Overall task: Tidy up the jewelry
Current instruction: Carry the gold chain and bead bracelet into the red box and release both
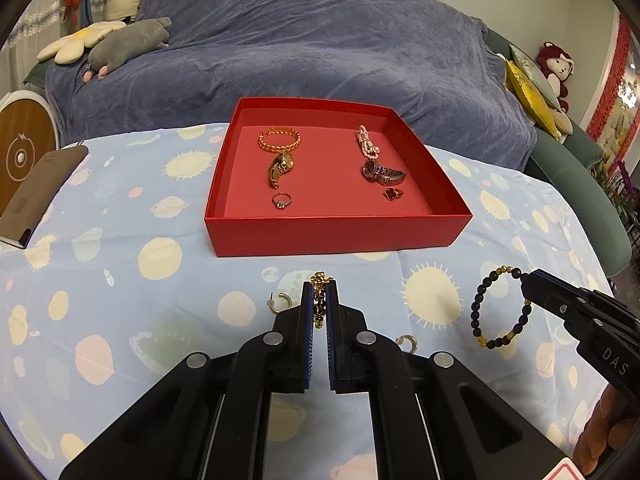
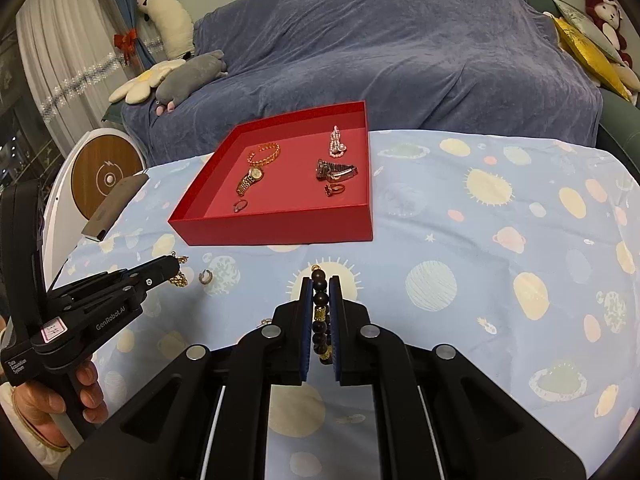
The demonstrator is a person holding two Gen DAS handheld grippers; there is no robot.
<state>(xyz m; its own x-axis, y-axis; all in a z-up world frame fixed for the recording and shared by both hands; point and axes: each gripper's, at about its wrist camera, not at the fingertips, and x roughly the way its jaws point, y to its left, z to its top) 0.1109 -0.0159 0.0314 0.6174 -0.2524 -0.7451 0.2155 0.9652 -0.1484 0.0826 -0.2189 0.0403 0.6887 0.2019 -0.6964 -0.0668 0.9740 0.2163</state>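
A: Where was the gold chain bracelet (image 1: 319,300) relative to the red box (image 1: 336,236)?

B: Just in front of the box's near wall, above the planet-print cloth (image 1: 120,280) on the desk. The left tongs (image 1: 319,308) were clenched on it, and its length ran along the fingers, pointing toward the box, with a few links sticking out past the tips.

A: And the black bead bracelet (image 1: 502,306)?

B: In front of the box as well, off toward its right corner. The right tongs (image 2: 322,312) were clamped on one side of the loop; in the right wrist view the beads lined up lengthwise between the fingers, aimed roughly at the box. From the left wrist view the rest of the ring hung open, facing the camera.

A: Anything lying between them and the box?

B: Two small hoop earrings on the cloth, one (image 1: 280,300) just left of the chain and one (image 1: 408,342) beside the left tongs' right finger. The strip of cloth up to the box wall looked bare.

A: Inside the box?

B: A gold bangle (image 1: 279,139), gold watch (image 1: 280,168) and ring (image 1: 281,200) in a left column; a pink bead piece (image 1: 368,142), dark watch (image 1: 382,173) and red clover ring (image 1: 393,193) on the right.
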